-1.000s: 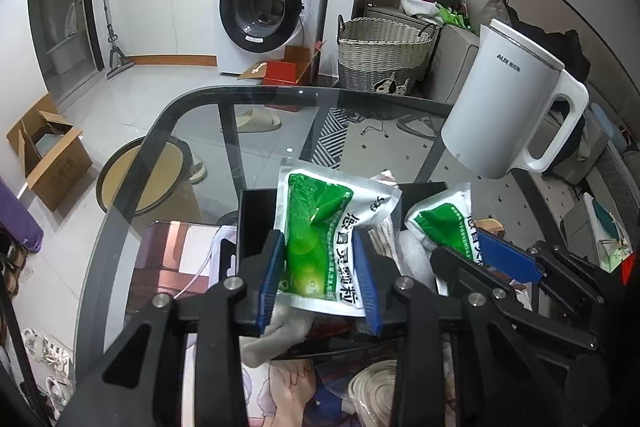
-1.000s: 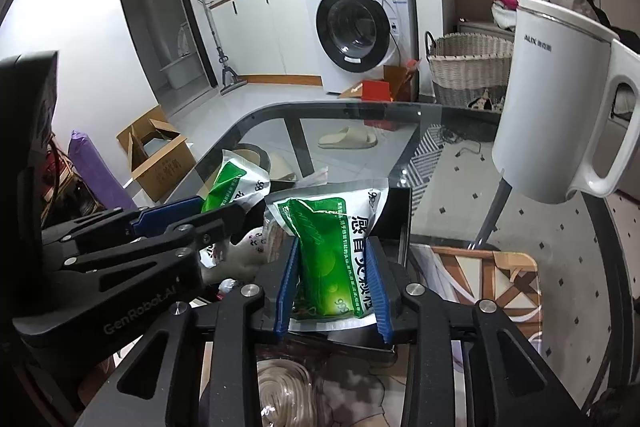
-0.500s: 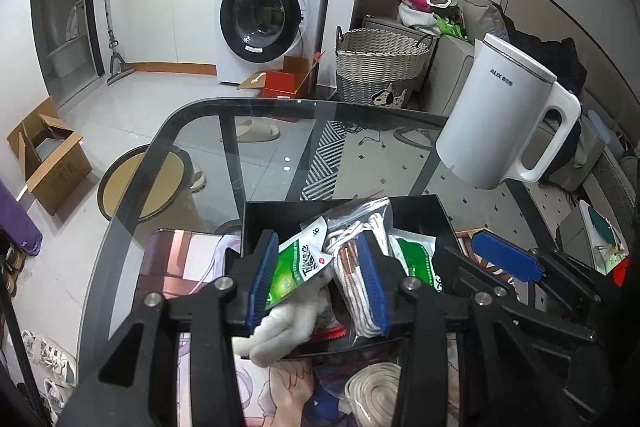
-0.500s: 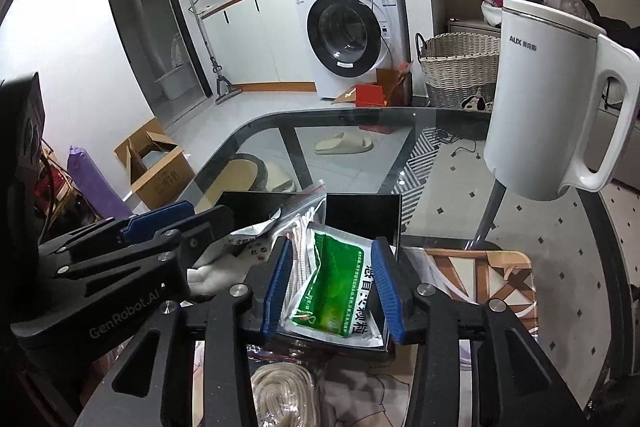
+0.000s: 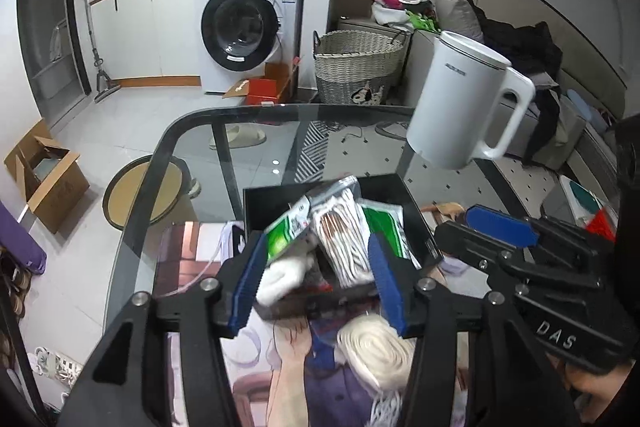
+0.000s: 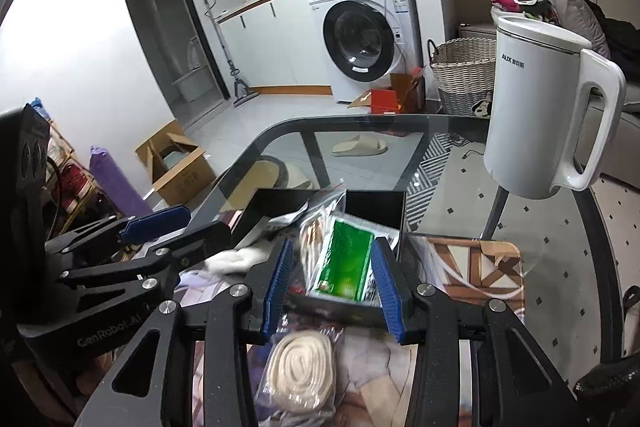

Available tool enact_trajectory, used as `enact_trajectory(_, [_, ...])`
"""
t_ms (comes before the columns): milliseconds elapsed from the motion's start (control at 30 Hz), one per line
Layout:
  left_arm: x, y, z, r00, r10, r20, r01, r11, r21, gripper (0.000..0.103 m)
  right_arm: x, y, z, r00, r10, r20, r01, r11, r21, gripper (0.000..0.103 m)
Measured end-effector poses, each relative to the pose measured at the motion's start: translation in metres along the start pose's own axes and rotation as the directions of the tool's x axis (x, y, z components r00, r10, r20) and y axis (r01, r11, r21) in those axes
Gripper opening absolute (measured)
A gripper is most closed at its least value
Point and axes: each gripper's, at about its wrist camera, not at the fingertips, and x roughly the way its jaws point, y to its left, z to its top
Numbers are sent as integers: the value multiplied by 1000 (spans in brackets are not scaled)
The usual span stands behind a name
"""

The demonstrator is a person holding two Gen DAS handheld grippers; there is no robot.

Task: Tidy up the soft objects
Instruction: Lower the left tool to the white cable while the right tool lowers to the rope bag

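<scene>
A black box (image 5: 416,215) (image 6: 376,205) on the glass table holds green packets (image 5: 386,225) (image 6: 346,259), a clear bag of white cords (image 5: 344,239) and a white plush (image 5: 278,277). My left gripper (image 5: 316,279) is open and empty, just in front of the box. My right gripper (image 6: 334,283) is open and empty over the box's near edge. A bagged coil of cream rope (image 5: 376,355) (image 6: 300,367) lies on the mat before the box.
A white kettle (image 5: 460,107) (image 6: 540,115) stands on the glass table (image 5: 240,131) behind the box. A printed mat (image 6: 472,267) lies under the box. Beyond the table are a washing machine (image 5: 244,23), a wicker basket (image 5: 356,67) and a cardboard box (image 5: 44,179).
Both grippers held green packets above the box one second ago. They lowered and released them into the box, then opened wider and pulled back slightly.
</scene>
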Motion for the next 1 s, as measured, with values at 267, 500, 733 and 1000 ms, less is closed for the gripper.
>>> enact_trajectory(267, [-10, -22, -47, 979, -115, -165, 137, 983, 124, 52, -18, 5, -36, 990, 52, -132, -54, 998, -13, 42])
enact_trajectory(500, [4, -60, -118, 946, -75, -314, 177, 934, 309, 52, -12, 1, -75, 973, 43, -226, -54, 998, -41, 42])
enact_trajectory(733, [37, -73, -136, 908, -34, -418, 189, 923, 335, 27, 22, -10, -84, 954, 29, -297, -39, 999, -26, 42])
enact_trajectory(1000, [33, -43, -137, 912, -5, -410, 143, 941, 307, 26, 49, 8, -81, 948, 38, -317, -52, 998, -34, 42])
